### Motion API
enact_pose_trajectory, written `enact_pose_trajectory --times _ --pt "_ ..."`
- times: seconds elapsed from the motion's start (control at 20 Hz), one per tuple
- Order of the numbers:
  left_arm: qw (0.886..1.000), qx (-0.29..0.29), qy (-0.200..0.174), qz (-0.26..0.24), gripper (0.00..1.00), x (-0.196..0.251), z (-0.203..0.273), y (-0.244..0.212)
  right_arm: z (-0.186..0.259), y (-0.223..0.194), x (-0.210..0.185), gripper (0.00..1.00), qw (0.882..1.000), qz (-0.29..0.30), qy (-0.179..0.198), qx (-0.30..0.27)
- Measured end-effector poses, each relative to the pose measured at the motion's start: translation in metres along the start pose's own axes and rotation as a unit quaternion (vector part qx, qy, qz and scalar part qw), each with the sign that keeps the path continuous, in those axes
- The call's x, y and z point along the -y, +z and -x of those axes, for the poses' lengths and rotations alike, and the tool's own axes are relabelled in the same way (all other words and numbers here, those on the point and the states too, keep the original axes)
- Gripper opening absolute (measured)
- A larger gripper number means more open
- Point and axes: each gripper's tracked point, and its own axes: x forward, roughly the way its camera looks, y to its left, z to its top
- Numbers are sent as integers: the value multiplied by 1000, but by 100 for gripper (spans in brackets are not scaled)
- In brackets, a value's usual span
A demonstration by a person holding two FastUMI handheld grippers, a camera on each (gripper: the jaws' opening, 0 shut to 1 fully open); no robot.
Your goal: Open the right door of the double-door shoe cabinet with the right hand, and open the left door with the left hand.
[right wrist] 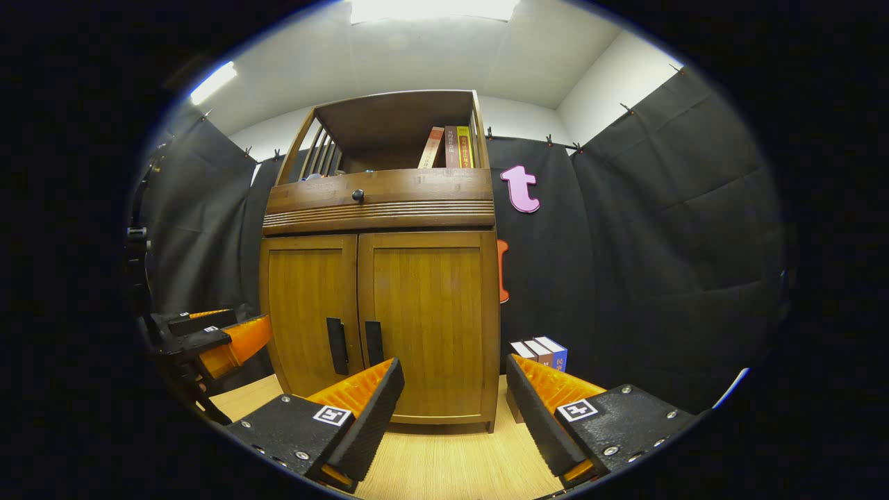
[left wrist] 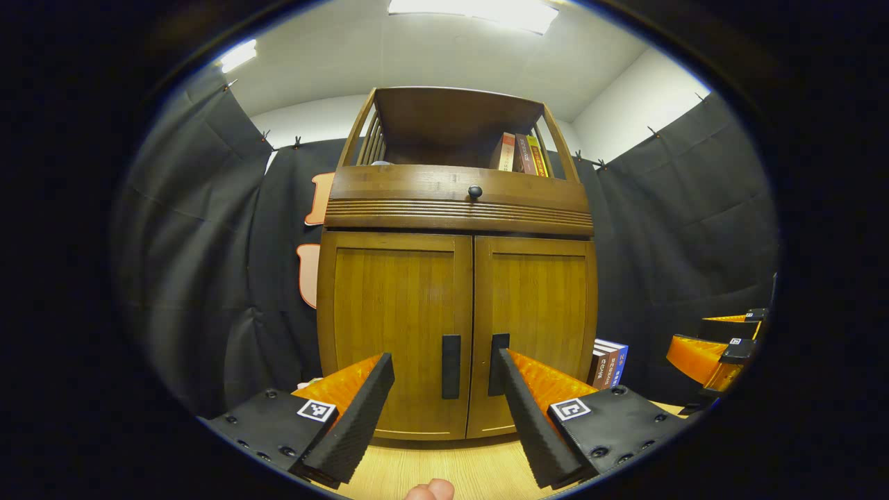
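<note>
While both doors of the shoe cabinet [left wrist: 458, 264] stand shut, the left claw [left wrist: 444, 410] hangs released just in front of it, fingers spread wide with nothing between them. Straight ahead of that claw, framed by its two fingers, are the left door's handle [left wrist: 451, 366] and the right door's handle [left wrist: 498, 364], two dark upright bars flanking the seam where the left door [left wrist: 392, 326] meets the right door [left wrist: 542, 312]. Neither finger touches wood or handle. Off to its right and farther back sits the right claw [left wrist: 722, 344]. From the right gripper view, the right claw [right wrist: 455, 410] is likewise released and holding nothing, with the cabinet ahead and slightly to its left; the right door [right wrist: 430, 319] faces it, and both handles lie just beyond its left finger, apart from it. Beyond its right finger, a few books [right wrist: 542, 353] stand on the worktop [right wrist: 444, 465] beside the cabinet. Above the doors sit a drawer with a round knob [left wrist: 475, 192] and an open shelf with more books [left wrist: 517, 153].
</note>
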Motion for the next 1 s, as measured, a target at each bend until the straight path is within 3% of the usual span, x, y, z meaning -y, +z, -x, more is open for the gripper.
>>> enact_pose_trajectory --times 0.2,0.55,1.0 --pt "1000 -1 1 5 96 0 0 -1 0 -1 1 92 1000 0 -1 1" --pt "1000 -6 19 15 96 -13 2 -4 -24 6 -15 92 999 -15 32 10" --pt "999 2 48 -7 96 -41 21 3 -158 6 -94 92 994 -22 103 10"
